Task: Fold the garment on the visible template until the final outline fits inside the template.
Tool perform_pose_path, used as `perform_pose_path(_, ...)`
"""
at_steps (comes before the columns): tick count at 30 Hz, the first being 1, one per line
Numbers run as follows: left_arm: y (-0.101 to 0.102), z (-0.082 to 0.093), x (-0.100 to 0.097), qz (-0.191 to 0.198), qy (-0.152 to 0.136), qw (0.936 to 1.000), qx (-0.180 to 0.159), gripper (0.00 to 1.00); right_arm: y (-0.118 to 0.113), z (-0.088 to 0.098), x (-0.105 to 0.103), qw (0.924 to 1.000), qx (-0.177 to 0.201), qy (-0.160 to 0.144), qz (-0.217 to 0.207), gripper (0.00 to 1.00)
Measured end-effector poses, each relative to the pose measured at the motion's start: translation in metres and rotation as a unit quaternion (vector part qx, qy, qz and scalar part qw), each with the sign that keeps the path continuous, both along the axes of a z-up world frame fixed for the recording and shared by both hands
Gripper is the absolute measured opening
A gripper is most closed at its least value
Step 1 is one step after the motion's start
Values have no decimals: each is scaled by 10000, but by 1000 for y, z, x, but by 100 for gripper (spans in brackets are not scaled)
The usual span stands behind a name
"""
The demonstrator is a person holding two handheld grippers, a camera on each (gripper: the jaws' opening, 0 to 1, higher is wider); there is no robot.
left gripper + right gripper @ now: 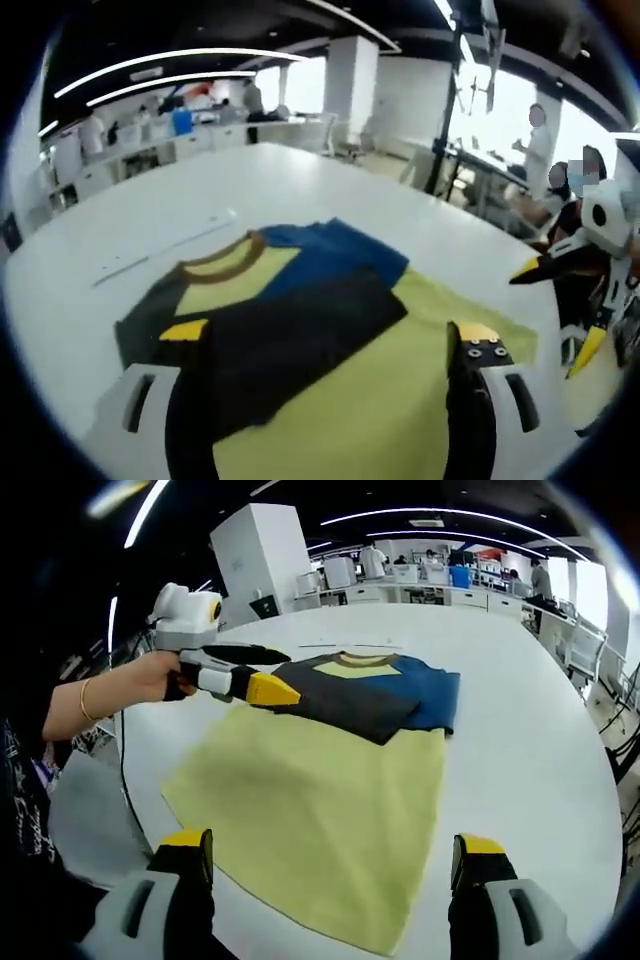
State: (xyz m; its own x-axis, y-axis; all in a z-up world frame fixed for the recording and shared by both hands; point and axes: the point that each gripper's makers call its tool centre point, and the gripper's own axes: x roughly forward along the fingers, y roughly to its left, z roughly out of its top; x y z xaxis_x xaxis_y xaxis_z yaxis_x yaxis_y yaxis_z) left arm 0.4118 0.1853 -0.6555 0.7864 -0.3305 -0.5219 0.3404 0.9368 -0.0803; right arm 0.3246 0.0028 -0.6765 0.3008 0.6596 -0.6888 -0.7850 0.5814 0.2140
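A T-shirt lies flat on the white table [540, 710]. Its yellow body [320, 800] points toward the right gripper view's camera. A dark grey sleeve [350, 705] is folded across the chest, and a blue sleeve [430, 695] lies beside it below the brown collar [365, 660]. In the left gripper view the shirt [330, 400] runs under my left gripper [330, 335], which is open and holds nothing. My right gripper [333, 842] is open above the hem and enters the left gripper view [558, 312]. The left gripper [285, 672] hovers by the shirt's shoulder edge.
Faint line marks [150, 255] lie on the table beyond the collar. A hand [150, 680] with a bracelet holds the left gripper. Desks, a white pillar [260, 555] and people [540, 140] stand behind the table. Bare tabletop surrounds the shirt.
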Motion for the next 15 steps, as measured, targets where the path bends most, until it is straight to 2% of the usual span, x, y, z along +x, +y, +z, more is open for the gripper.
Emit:
perform_pose_path(5,10,4,-18,-9,-3,9999,104,99,4,0,-1,10000,-16,1,40,99)
perform_pose_path(15,32,2,-53,109,191,9996,161,99,3,-4,-9,9999,-91,58,93,99)
